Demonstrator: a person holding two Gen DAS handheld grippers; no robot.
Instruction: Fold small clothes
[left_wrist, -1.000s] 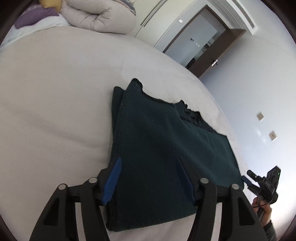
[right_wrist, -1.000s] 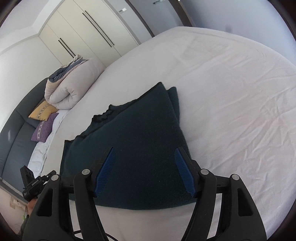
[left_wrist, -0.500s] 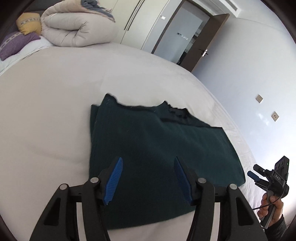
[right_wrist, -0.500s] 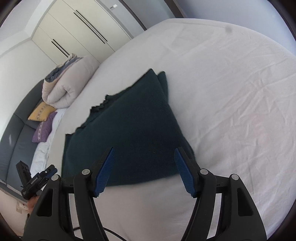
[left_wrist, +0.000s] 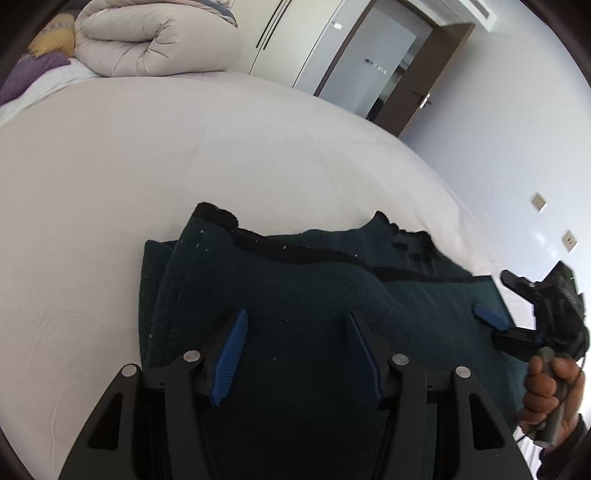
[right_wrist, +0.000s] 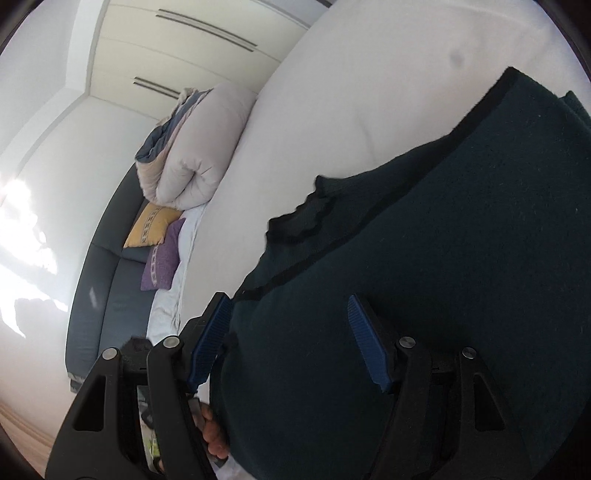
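On bed (left_wrist: 110, 177), folded dk green top (left_wrist: 303, 295), both grippers open above

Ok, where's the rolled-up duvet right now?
The rolled duvet sits at the bed's far end, upper left in the left wrist view, beside the yellow cushion and purple cushion.

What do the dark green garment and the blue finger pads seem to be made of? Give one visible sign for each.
The dark green garment looks like a thick fleece or knit, matte; its surface is nubby with pale lint specks. The blue finger pads of the left gripper look like moulded rubber or plastic; fine ridges show along their edges.
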